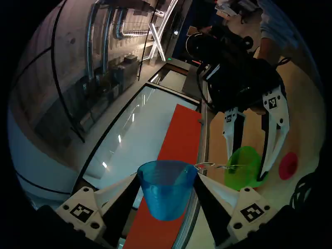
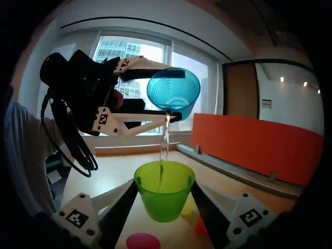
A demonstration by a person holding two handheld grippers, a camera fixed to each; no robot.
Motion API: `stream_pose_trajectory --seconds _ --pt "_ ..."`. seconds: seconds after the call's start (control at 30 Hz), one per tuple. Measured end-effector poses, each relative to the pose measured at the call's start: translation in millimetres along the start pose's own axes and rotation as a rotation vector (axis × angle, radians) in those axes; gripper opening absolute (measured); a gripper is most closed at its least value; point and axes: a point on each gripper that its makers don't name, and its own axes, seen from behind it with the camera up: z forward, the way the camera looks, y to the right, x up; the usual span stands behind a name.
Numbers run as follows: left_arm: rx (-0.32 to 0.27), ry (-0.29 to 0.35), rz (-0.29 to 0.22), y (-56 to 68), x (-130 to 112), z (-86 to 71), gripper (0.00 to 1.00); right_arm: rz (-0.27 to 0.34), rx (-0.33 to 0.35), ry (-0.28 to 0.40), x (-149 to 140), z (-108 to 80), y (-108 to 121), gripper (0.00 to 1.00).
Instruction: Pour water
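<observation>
**Mid-pour over a pale wooden bench [image 2: 120, 170].** The left claw [image 2: 180, 94] grips a blue cup [image 2: 173, 93] between its 2 fingers and holds it tipped on its side, with the mouth turned toward the right gripper's camera. A thin stream of water [image 2: 164, 141] falls from the cup's lower lip.

Directly below, the right claw [image 2: 164, 191] is closed around a green cup [image 2: 164, 199]. It holds the cup upright with both fingers pressed to its sides, and the stream lands inside the rim. In the left gripper view the same thread of water runs from the blue cup across to the green one. The 2 cups are near each other but apart.

A pink cup [image 2: 143, 240] sits on the bench below the green one. An orange panel [image 2: 257, 145] lines the bench's far edge, under a bright window [image 2: 124, 54].

The task looks well under way but not finished. Both cups are in hand and lined up, and water is passing from one to the other. Though the green plastic is translucent, the water level inside it cannot be read, and neither can the amount left in the blue cup. What remains, by the look of it, is to let the blue cup run out or cut the pour at the wanted level. After that, the blue cup needs righting and both cups need setting down on the bench.
</observation>
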Motion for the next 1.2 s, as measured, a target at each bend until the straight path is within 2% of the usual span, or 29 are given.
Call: stream_pose_trajectory --seconds 0.6,1.2 --pt "0.002 0.007 0.065 -2.9 6.3 -0.6 0.87 -0.001 -0.006 0.008 2.3 -1.8 1.1 0.90" --pt "0.009 0.011 0.156 -6.9 10.0 0.0 0.87 -0.006 -0.011 0.015 3.8 -3.5 3.4 0.89"
